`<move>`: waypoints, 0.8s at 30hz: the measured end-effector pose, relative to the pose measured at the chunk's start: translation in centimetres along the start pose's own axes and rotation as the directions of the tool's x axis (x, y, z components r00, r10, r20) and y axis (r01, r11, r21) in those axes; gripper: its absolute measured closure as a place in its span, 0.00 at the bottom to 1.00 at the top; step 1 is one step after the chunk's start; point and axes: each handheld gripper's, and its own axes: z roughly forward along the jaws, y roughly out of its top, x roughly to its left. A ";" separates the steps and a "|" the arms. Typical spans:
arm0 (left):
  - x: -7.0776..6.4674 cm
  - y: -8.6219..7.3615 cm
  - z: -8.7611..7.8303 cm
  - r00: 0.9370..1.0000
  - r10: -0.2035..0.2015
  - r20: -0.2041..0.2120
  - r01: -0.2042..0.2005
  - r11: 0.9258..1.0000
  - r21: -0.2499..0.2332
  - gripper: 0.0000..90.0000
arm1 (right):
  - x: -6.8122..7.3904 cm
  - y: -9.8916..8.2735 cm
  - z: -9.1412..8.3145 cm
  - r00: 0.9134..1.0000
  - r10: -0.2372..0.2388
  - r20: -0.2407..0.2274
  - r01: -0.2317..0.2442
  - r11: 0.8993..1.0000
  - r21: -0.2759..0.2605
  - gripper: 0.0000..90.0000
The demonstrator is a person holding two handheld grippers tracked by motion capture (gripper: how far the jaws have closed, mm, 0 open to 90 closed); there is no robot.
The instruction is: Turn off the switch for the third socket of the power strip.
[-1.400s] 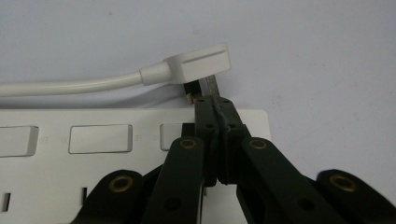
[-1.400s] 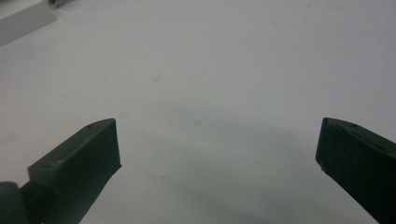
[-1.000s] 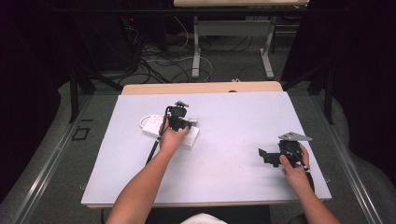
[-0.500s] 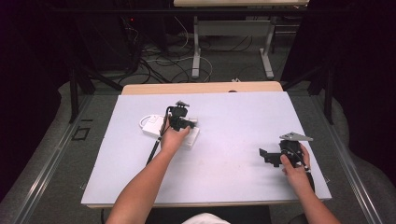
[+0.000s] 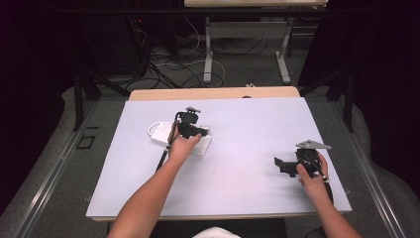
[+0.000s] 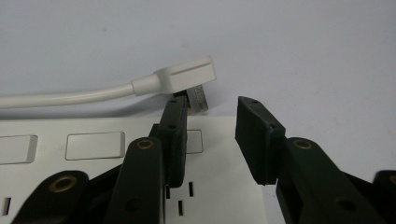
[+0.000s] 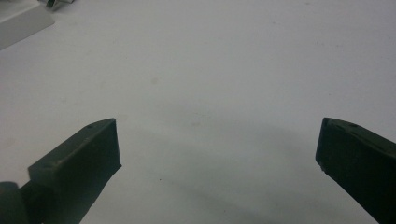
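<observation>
Left claw [image 6: 210, 135] just opening, empty, over power strip [image 6: 93, 158], plug [image 6: 187, 79] prongs half hidden, right claw [image 7: 217, 154] released.

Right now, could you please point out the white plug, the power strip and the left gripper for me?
white plug [image 6: 187, 77], left gripper view, on its flat head.
power strip [image 6: 93, 177], left gripper view, on its white top face.
left gripper [image 6: 212, 135], left gripper view, midway between its parted fingertips.

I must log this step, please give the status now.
Left gripper just opening, nothing between jaws, over power strip. White plug lies loose beyond. Right gripper open, idle. Nothing in the way.
</observation>
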 end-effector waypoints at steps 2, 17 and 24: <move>-0.2 0.0 -0.2 1.000 0.004 -0.002 -0.004 1.000 -0.007 0.68 | 0.0 0.0 0.0 1.000 -0.004 -0.003 0.004 1.000 -0.001 0.00; -0.3 0.2 -1.7 1.000 -0.008 0.012 0.009 0.998 -0.065 0.53 | 0.0 0.0 0.1 1.000 -0.008 -0.004 0.008 1.000 -0.001 0.00; -0.1 0.2 -2.2 1.000 -0.009 0.018 0.011 0.996 -0.083 0.48 | 0.1 0.0 0.0 1.000 0.001 -0.005 -0.001 1.000 0.000 0.00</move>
